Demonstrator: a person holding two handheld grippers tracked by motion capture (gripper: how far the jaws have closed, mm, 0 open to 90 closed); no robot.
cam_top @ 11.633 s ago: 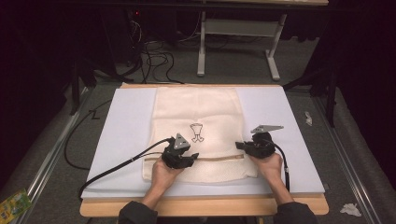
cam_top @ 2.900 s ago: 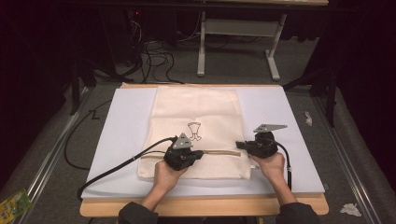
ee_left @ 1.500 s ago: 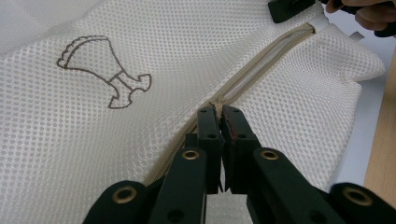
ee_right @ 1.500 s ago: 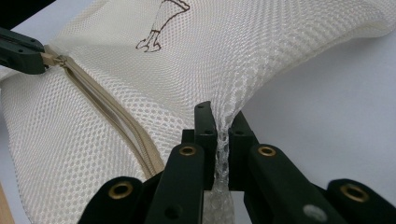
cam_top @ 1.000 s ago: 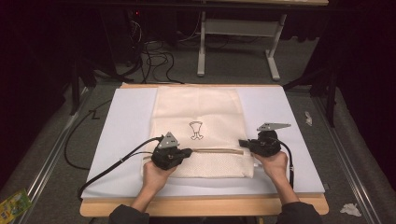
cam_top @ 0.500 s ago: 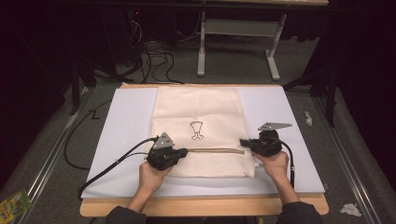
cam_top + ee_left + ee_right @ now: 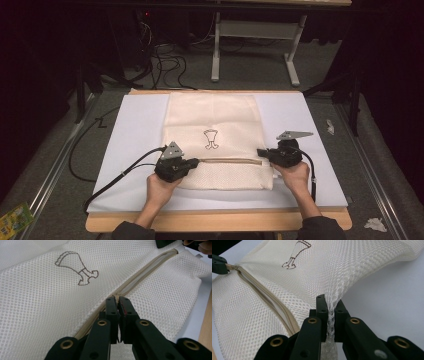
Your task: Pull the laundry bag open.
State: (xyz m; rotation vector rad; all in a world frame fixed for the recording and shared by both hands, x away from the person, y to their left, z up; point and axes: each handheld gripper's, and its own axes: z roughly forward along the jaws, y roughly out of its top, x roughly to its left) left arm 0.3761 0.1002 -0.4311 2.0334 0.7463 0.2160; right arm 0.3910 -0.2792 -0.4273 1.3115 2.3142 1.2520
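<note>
A: What's the bag (image 7: pixel 215 135) like?

B: Cream mesh, flat on a white sheet (image 7: pixel 135 125) that covers the table (image 7: pixel 220 220). It sits mid-sheet, long side running away from the person. A small brown outline print (image 7: pixel 211 138) marks its middle, and a tan zipper (image 7: pixel 227 160) crosses it near the person's end.

A: Any difference between the views?

B: The left gripper view shows the zipper (image 7: pixel 140 277) parted beyond the jaws, with 2 tan tapes spread and a pale gap between. The high view is too small for that. The right gripper view shows a ridge of mesh (image 7: pixel 334 292) pulled up off the sheet into the jaws; from above that edge looks nearly flat.

A: And the grippers?

B: The left gripper (image 7: pixel 117 306) has its jaws pressed together at the zipper line; I can't tell whether the slider is between them. The right gripper (image 7: pixel 329 307) is clamped on the bag's edge by the zipper's end.

A: Hands?

B: Both forearms come in from the bottom. The left hand (image 7: pixel 161 189) holds its gripper (image 7: pixel 187 164) low at the zipper's left end, aimed right. The right hand (image 7: pixel 296 176) holds its gripper (image 7: pixel 261 152) at the bag's right edge, aimed left.
</note>
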